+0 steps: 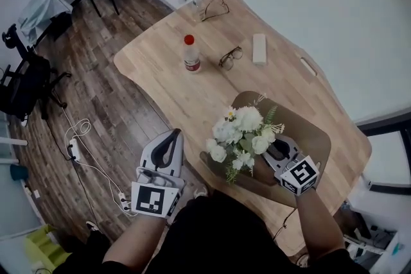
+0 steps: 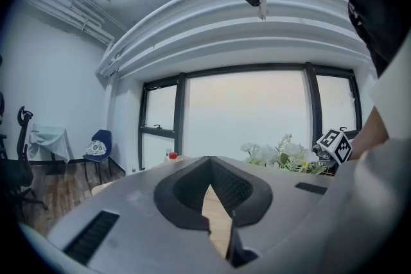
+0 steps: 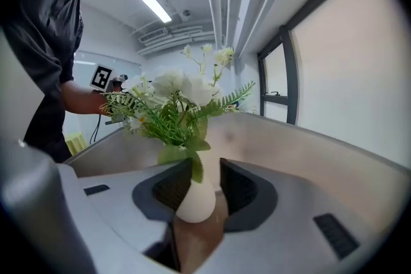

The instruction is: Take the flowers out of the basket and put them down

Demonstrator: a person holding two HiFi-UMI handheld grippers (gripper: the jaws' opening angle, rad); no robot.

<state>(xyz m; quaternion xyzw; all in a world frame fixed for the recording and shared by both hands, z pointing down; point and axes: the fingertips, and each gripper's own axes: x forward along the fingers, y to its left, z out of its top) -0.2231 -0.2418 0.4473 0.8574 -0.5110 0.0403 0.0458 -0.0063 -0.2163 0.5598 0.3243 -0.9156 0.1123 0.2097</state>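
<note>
One bunch of flowers [image 1: 243, 137] stood in a small white vase [image 3: 194, 201] whose neck sat between the jaws of the right gripper [image 1: 277, 149], blooms rising above and beyond the tips, the base resting on the brown oval tray [image 1: 316, 138] that we took for the basket. We judged the top-heavy bunch could topple if a pad dragged the neck sideways on leaving. Those jaws stood slightly apart around the neck, apparently not pressing, while the left gripper [image 1: 173, 137], off to the side, had its jaws together on nothing.
</note>
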